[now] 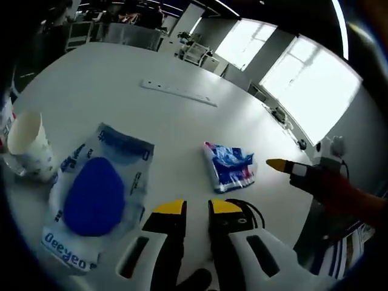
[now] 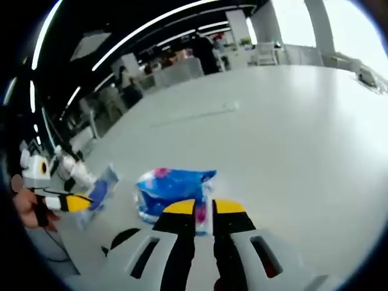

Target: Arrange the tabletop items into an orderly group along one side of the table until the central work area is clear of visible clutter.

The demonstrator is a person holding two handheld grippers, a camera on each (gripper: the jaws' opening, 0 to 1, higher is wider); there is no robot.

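Crinkled blue packet [image 2: 171, 188] lies just beyond right gripper's [image 2: 205, 208] narrow, empty jaws.

The counter [image 1: 182, 66] is being viewed closely from opposite sides; the blue packet [image 1: 230, 165] is being shared.

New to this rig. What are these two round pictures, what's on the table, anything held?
No robot arm here: a person holds a two-jaw gripper in each hand, and a fisheye camera rides on each.

The left gripper view looks along the left gripper; its yellow-tipped jaws stand nearly together with nothing between them. The right gripper enters from the right.

The right gripper view looks along the right gripper, also near closed and empty.

On the white table: a clear packet with a blue oval item, a small blue printed pack, a paper cup and a long pale strip.
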